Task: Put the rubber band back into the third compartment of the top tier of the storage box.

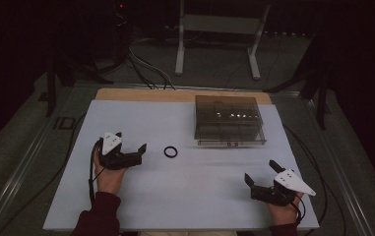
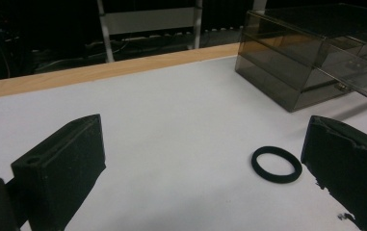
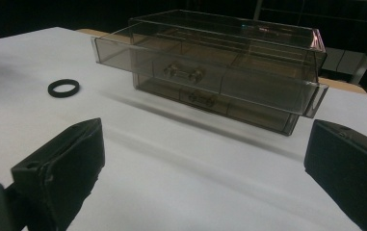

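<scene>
The white worktop (image 1: 185, 196) carries the smoky drawer box (image 1: 228, 120) toward its far right corner, my left gripper (image 1: 132, 141) and right gripper (image 1: 263, 174) both gape wide and empty, and the black ring (image 1: 171, 152) lies mid-worktop, just beside my left gripper.

White table cover (image 1: 185, 191), wooden edge (image 1: 140, 95) behind — metal stand (image 1: 219, 29) beyond.

Only a smoky clear-plastic drawer box (image 1: 228, 120) near the desk's (image 1: 185, 196) far right edge, upper drawer pulled out, blocks passage. A small black rubber ring (image 1: 171, 152) lies mid-desk; open white surface runs to the near edge.
</scene>
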{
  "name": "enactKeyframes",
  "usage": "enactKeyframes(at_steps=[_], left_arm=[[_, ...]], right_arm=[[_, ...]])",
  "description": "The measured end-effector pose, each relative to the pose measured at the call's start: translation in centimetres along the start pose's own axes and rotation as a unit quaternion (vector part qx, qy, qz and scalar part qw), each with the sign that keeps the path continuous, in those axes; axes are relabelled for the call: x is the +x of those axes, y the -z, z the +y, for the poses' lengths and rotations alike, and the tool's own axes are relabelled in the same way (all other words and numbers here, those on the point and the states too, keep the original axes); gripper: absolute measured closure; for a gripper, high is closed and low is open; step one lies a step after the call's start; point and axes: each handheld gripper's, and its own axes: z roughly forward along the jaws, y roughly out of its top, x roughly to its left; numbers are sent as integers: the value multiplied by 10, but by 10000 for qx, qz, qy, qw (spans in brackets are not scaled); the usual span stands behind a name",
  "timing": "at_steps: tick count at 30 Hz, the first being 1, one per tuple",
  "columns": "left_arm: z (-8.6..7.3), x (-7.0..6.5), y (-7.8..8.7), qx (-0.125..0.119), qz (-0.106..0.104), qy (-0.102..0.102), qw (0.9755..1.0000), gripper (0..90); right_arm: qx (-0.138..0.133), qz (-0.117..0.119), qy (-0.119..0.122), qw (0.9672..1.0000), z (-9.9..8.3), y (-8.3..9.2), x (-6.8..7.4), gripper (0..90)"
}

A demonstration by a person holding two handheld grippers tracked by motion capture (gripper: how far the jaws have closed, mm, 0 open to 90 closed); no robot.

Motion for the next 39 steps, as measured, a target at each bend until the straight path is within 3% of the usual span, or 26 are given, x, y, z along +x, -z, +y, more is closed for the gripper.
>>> enactKeyframes(at_steps=[11,18,33,39], left_arm=[[-2,-3,-18,104,2,46,9999,25],[0,-13,-34,272,-7,-122,9996,25],[-6,-32,-66,566,-151,-251,9980,40],[-9,-38,-77,879,-262,-137,9957,88]], right_arm=[[4,17,6,10000,0,-1,0,12],[-1,23,-2,10000,0,-1,0,12],[-13,27,-8,10000,0,0,0,12],[-6,30,2,10000,0,-1,0,12]])
